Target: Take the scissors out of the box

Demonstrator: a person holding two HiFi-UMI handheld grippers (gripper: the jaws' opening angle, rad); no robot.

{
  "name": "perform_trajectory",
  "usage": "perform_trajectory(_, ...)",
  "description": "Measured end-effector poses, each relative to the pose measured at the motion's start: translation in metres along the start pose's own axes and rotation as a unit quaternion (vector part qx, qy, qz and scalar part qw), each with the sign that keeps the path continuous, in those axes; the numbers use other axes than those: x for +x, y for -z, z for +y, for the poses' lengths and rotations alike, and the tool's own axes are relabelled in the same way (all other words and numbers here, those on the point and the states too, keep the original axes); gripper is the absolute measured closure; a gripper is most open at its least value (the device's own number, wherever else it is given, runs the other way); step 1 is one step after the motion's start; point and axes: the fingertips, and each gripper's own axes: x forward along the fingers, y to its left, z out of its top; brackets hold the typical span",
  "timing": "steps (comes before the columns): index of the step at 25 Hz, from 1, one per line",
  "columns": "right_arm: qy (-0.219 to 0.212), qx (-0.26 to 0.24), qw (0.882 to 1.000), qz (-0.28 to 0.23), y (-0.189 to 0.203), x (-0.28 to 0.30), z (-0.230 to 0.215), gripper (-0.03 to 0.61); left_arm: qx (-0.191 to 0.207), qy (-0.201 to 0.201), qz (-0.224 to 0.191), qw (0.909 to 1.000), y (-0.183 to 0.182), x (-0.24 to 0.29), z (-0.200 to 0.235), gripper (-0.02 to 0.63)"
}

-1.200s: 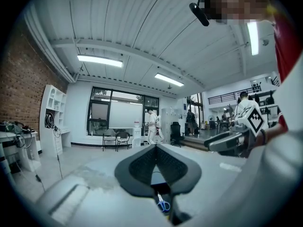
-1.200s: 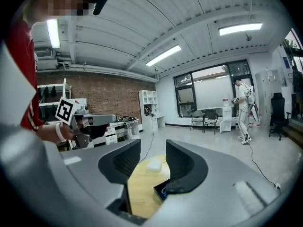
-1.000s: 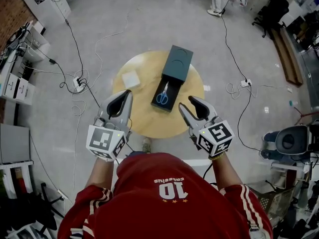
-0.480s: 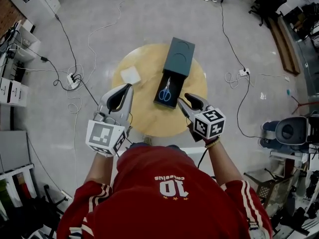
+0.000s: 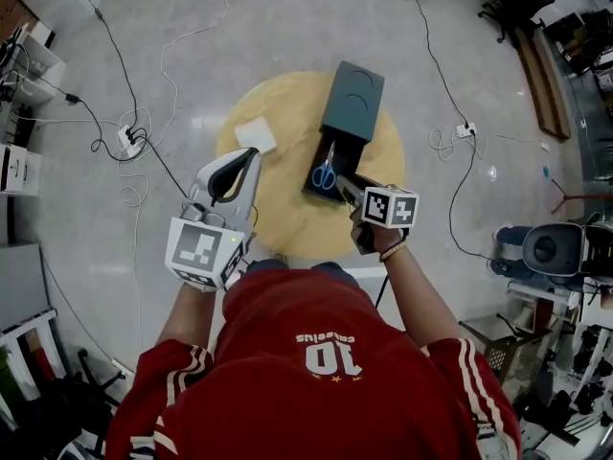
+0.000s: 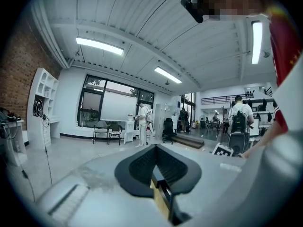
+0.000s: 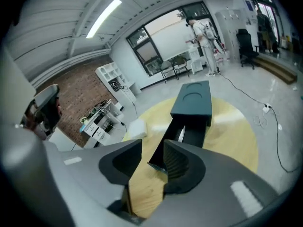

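- Scissors (image 5: 324,173) lie in the open box (image 5: 343,127) on the desk (image 5: 278,218), handles near.
- Right gripper (image 5: 347,185) jaws, apart, empty and just narrowing, point at them for pickup.
- Left gripper (image 5: 249,157) jaws closed, idle at left.

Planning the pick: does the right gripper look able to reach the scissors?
Probably yes: the right gripper, jaws apart, empty, just closing, hangs at the near end of the open box; the scissors lie uncovered inside.

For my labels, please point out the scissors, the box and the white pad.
scissors (image 5: 324,174): head view, blue handles.
box (image 5: 353,101): head view, top of the closed part.
white pad (image 5: 255,134): head view, its middle.
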Motion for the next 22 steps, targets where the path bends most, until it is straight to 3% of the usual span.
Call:
perform_trajectory(4,0.031,0.074,0.996,0.047,0.021,0.037,-0.023,0.440,-0.019,-0.003,0.003,0.9998,0.008,-0.001,0.008,0.611)
perform_trajectory(8,0.069,0.132,0.983,0.109,0.041,0.069,-0.046,0.440,-0.033,-0.017,0.007,0.9993,0.018,-0.007,0.028,0.611)
perform_trajectory(22,0.165,0.164,0.952,0.198,0.073,0.122,-0.082,0.437,-0.058,-0.064,0.036,0.9956,0.040,-0.031,0.059,0.611)
